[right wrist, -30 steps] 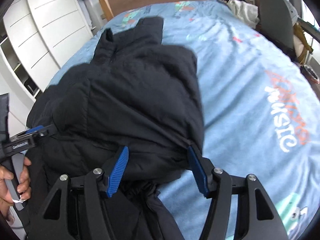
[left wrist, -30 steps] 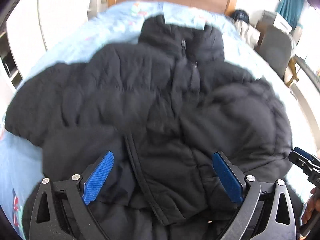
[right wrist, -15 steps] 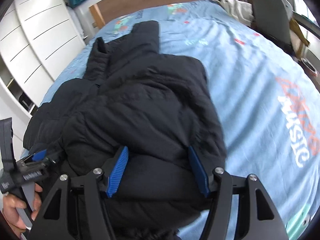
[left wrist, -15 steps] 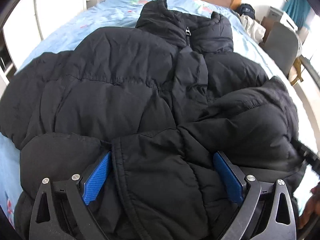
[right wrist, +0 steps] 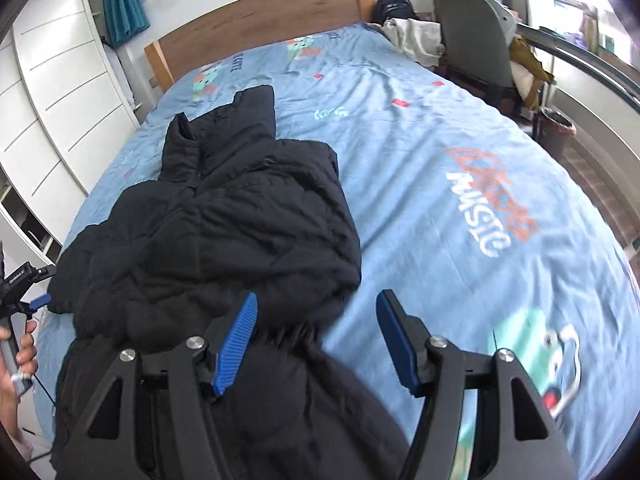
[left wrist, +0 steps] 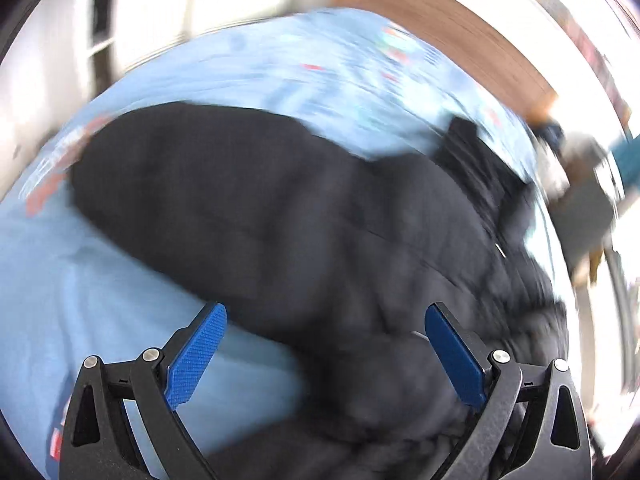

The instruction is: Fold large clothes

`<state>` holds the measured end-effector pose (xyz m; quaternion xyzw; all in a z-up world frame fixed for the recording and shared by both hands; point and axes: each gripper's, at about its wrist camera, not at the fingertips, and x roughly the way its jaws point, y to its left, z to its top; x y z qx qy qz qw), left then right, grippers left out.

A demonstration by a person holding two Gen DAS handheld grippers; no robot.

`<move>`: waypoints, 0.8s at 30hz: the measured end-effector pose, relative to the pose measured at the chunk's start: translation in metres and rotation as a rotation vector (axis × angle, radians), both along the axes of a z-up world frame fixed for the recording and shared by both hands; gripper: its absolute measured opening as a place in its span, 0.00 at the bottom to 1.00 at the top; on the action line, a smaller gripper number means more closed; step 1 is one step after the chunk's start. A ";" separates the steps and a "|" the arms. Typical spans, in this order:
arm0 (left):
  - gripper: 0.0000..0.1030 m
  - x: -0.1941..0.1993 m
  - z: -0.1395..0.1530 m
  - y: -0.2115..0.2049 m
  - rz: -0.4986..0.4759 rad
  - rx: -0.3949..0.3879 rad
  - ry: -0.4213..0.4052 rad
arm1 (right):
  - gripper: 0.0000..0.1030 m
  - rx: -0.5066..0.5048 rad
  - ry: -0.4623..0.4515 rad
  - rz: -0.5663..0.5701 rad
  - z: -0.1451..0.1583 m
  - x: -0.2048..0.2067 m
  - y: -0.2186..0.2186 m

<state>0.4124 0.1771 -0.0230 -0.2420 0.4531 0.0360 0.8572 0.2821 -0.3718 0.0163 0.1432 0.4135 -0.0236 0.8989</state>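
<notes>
Item 1: black jacket [right wrist: 224, 236], bunched on the blue bedspread [right wrist: 460, 128], collar toward 12 o'clock near the wooden headboard [right wrist: 260, 24].

Item 2: my right gripper [right wrist: 316, 340], jaws wide, holding nothing; its left finger lies over the jacket hem, its right finger over bare bedspread.

Item 3: my left gripper [left wrist: 324, 356], jaws wide, empty; this view is blurred, jacket [left wrist: 320, 216] filling 12 to 4 o'clock.

Item 4: grey chair [right wrist: 476, 36] at 1 o'clock, white cupboards [right wrist: 52, 92] at 10 o'clock.
</notes>
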 end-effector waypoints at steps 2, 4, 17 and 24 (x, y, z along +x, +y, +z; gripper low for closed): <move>0.96 -0.003 -0.013 0.052 0.079 -0.063 0.011 | 0.59 0.016 0.007 -0.024 -0.001 -0.015 0.004; 0.95 -0.006 -0.031 0.104 0.160 -0.156 0.017 | 0.59 0.034 0.021 -0.052 -0.005 -0.029 0.006; 0.73 0.001 -0.119 0.227 0.382 -0.521 -0.005 | 0.59 0.049 0.087 -0.158 -0.020 -0.057 0.005; 0.44 0.009 -0.127 0.237 0.404 -0.695 -0.075 | 0.59 0.037 0.098 -0.178 -0.019 -0.063 0.000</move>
